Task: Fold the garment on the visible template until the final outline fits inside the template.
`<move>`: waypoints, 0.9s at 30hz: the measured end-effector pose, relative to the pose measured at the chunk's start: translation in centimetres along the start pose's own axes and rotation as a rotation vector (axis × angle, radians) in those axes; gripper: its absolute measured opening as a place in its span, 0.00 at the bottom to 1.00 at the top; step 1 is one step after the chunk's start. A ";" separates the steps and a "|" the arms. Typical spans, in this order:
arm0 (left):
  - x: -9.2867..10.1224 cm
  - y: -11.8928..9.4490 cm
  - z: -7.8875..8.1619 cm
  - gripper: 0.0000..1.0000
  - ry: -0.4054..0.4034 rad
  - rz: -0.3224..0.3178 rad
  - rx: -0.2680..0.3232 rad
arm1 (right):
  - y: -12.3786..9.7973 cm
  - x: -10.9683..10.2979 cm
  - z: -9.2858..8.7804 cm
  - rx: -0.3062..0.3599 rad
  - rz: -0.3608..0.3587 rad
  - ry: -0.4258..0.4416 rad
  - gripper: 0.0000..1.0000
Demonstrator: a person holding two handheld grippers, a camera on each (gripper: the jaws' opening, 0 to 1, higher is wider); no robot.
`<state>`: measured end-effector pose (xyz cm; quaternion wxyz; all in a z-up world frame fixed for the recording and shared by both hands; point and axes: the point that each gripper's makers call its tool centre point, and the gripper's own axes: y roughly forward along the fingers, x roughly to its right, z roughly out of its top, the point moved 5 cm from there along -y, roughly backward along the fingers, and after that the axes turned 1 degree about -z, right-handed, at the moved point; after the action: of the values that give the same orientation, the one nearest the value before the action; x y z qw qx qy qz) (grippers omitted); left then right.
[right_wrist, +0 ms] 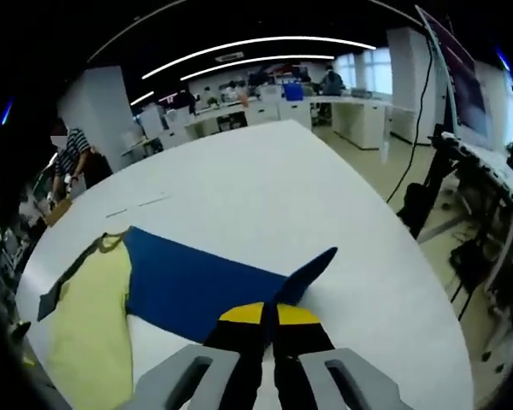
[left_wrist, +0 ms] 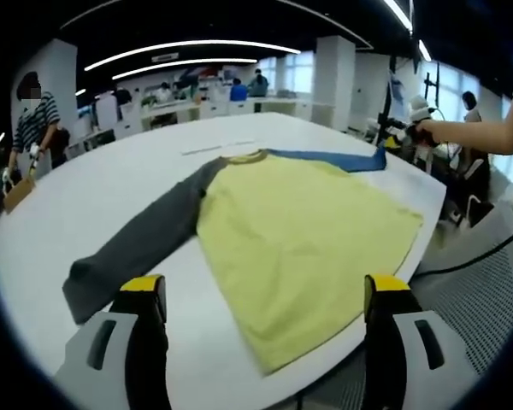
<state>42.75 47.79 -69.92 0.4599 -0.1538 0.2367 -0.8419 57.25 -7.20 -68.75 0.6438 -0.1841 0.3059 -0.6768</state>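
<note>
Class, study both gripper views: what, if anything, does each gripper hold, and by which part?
The right gripper is shut on the blue sleeve, pinching it near the cuff end. The left gripper is open, holding nothing, poised over the shirt.

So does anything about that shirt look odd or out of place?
Yes: the shirt lies with its yellow hem corner hanging off the white table. Its sleeves differ, one grey, one blue, and the right gripper pinches the blue cuff.

Bright, even light from ceiling strips [left_wrist: 188,43] and windows [left_wrist: 449,85]; worktop [left_wrist: 111,188] glares softly, shadows faint, edges bend hard, background beyond the jaws slightly soft.
</note>
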 end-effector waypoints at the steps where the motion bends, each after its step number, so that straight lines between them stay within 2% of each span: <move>1: 0.1 0.0 0.0 0.93 0.001 -0.001 0.000 | 0.0 -0.4 0.2 0.005 0.010 0.002 0.00; 17: 0.1 0.1 0.2 0.94 -0.008 0.006 0.015 | 1.0 -6.6 2.1 0.023 0.153 -0.035 0.00; 27: 0.3 0.3 0.2 0.95 0.003 -0.007 0.013 | 2.2 -10.1 2.8 0.020 0.202 -0.033 0.00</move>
<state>42.86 47.40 -69.92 0.4575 -0.1505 0.2311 -0.8454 61.80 2.31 -66.64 0.7157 -0.1569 0.3053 -0.6083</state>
